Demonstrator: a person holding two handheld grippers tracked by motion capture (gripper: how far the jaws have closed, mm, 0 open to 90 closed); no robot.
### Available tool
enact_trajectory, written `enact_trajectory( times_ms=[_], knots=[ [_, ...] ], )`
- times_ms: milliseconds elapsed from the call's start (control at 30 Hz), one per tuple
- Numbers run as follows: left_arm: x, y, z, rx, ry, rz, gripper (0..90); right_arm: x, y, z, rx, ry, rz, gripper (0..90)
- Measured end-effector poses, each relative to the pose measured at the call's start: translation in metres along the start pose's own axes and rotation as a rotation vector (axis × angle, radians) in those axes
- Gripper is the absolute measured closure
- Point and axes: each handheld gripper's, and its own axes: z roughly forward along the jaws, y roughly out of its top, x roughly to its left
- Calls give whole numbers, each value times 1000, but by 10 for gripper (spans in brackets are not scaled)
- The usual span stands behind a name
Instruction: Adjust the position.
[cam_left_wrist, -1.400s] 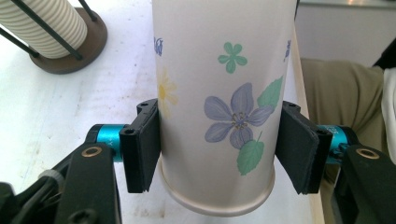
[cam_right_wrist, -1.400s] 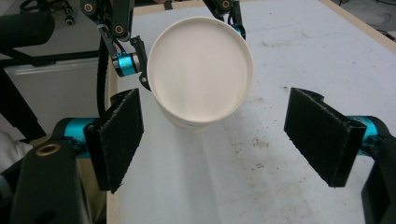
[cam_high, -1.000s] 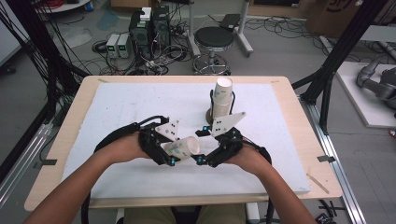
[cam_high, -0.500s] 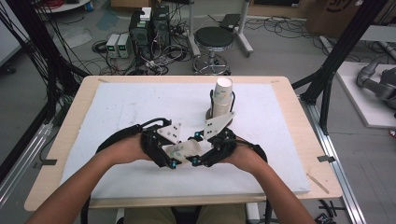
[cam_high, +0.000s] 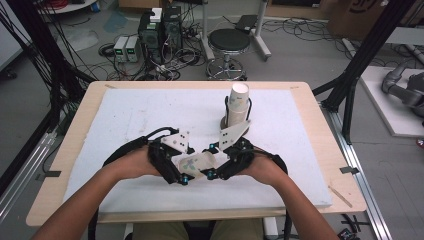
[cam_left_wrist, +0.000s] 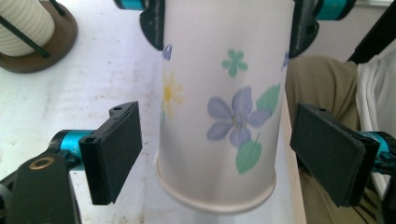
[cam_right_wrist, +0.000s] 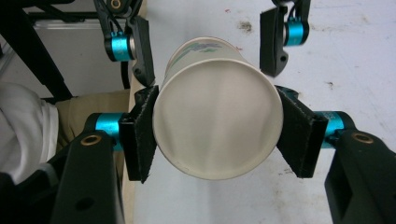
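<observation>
Handover looks nearly done: the right claw (cam_right_wrist: 217, 133) pinches the cup (cam_high: 196, 163) (flowered, lying level) above the bench (cam_high: 125, 115) at 6 o'clock; the left claw (cam_left_wrist: 229, 151) has just been opening around it. Left: stacking it at 12 o'clock.

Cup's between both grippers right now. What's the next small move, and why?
Probably draw the left gripper back off the paper cup. Its fingers have just been opening and stand apart from the cup's sides, while the right gripper has just been closing and its fingers press the cup near its base. The handover looks done.
</observation>
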Motion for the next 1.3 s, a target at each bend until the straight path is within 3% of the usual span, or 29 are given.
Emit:
enact_trajectory(
  times_ms=[167,433,533,967,1300],
  knots=[
    [1,-12,-9,-123,21,-52,176,-2,-7,-7,-23,-18,19,375],
    [-5,-33,-19,-362,65,-136,176,-1,-21,-22,-115,-36,40,374],
    [-8,-38,-19,-414,76,-141,176,0,-27,-26,-160,-38,52,374],
    [-16,-53,-3,-539,74,-175,175,2,-53,-26,-298,-24,99,374],
    [-17,-54,9,-563,55,-176,175,3,-60,-22,-363,11,106,374]
  ],
)
